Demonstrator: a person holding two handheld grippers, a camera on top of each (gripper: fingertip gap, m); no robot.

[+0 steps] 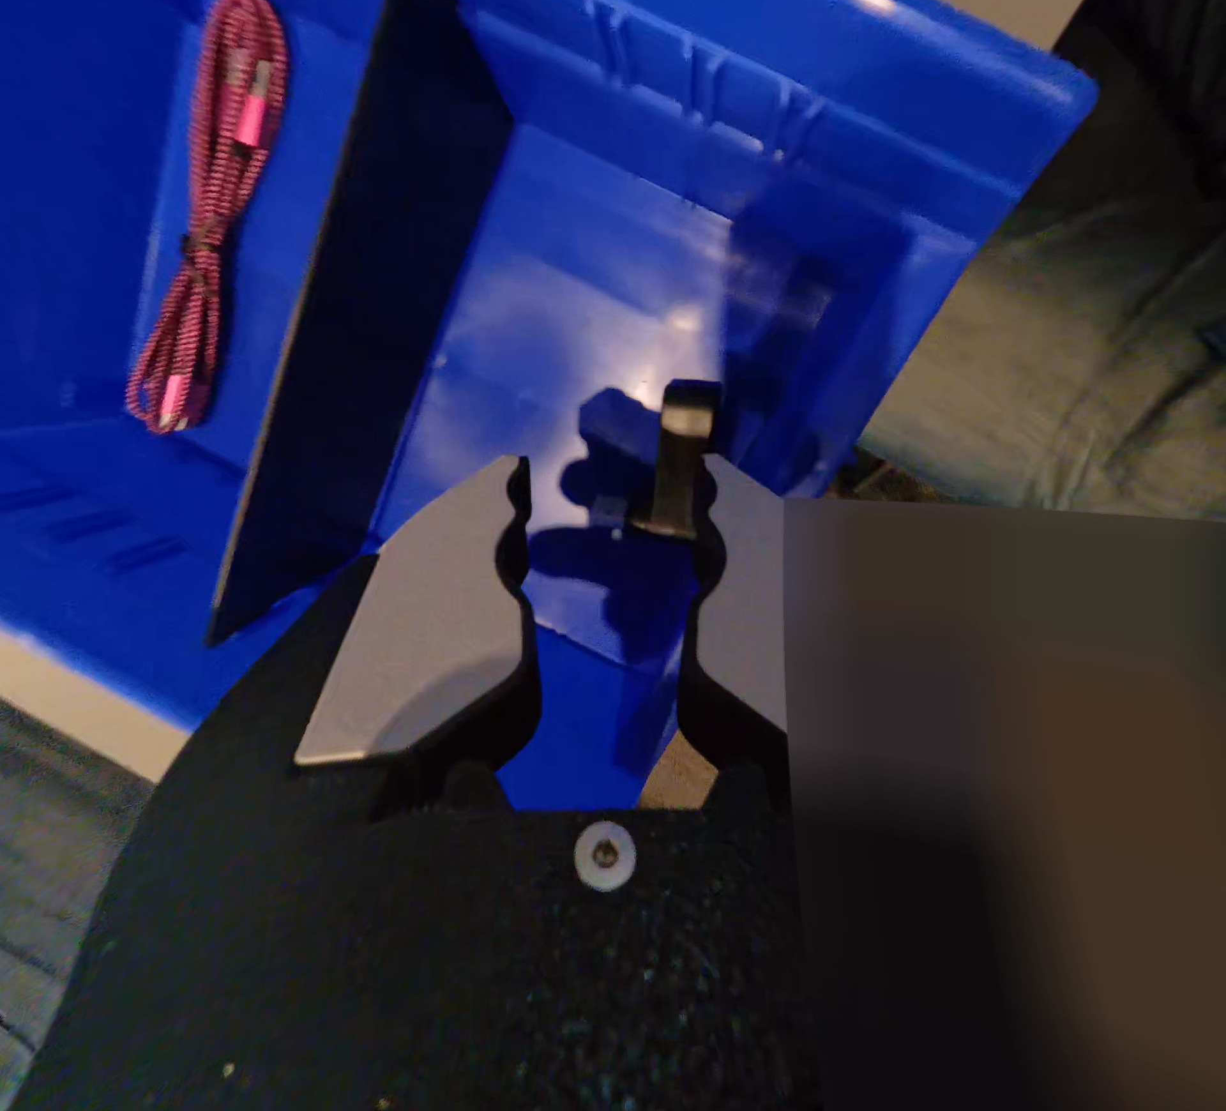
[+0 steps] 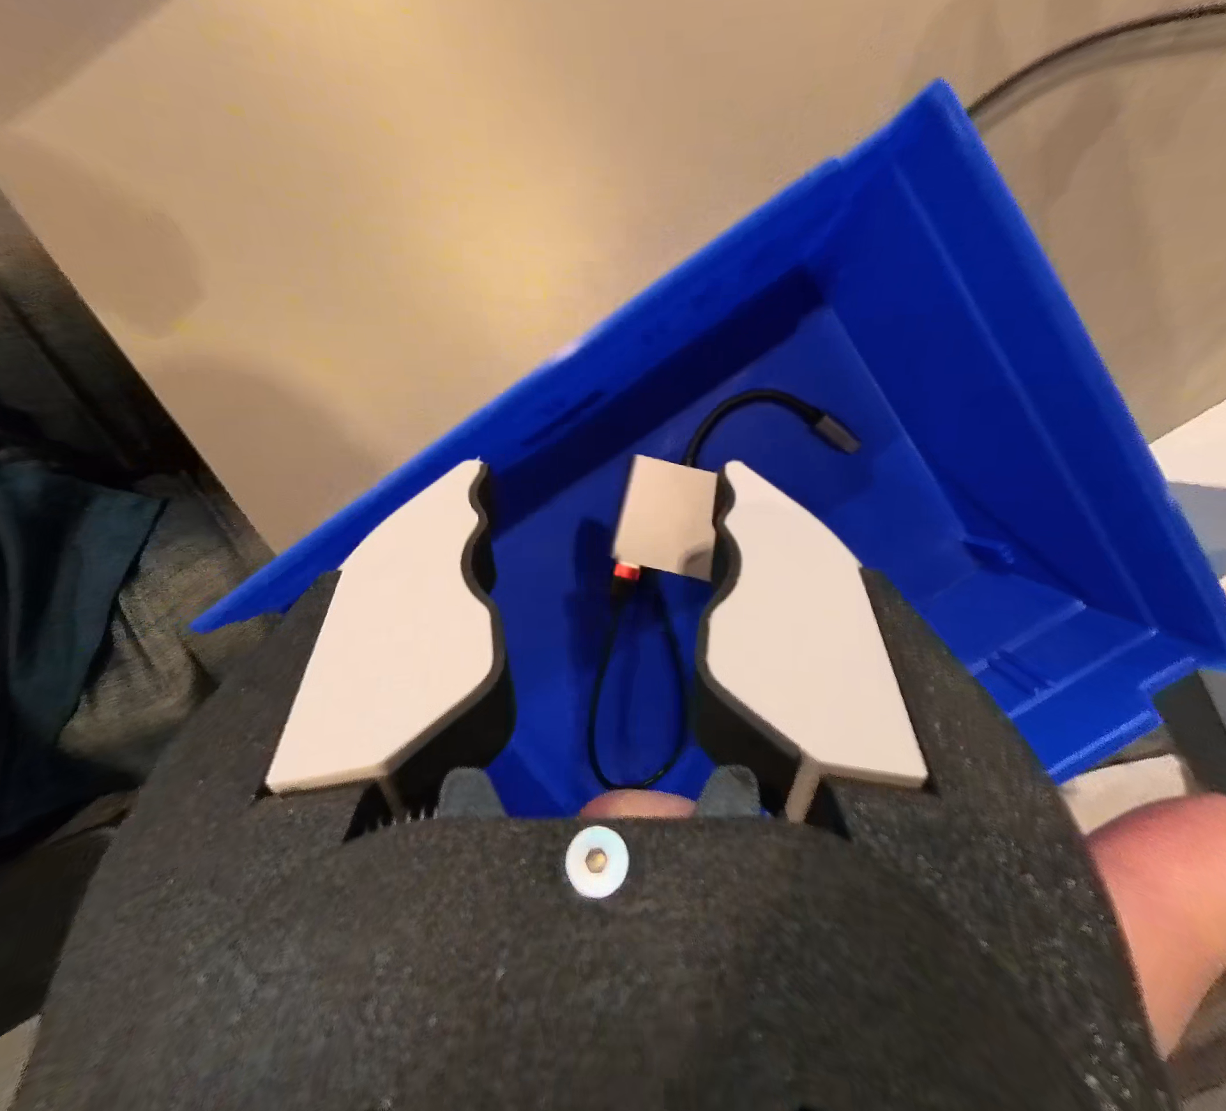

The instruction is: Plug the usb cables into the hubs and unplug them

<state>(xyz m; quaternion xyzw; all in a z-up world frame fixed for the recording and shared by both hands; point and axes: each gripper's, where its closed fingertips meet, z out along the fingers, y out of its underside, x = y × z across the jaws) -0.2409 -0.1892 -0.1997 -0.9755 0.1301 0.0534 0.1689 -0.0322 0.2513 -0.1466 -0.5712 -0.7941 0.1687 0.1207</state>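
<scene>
Hub approached inside the blue bin

Both claws are held apart: the right claw frames the grey hub, its short cable plugged in; the left claw hovers over a dark connector.

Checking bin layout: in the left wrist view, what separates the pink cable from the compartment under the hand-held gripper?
A dark upright divider panel stands between the pink cable and that compartment of the blue bin.

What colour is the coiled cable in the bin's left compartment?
Pink with dark stripes, best seen in the left wrist view.
</scene>
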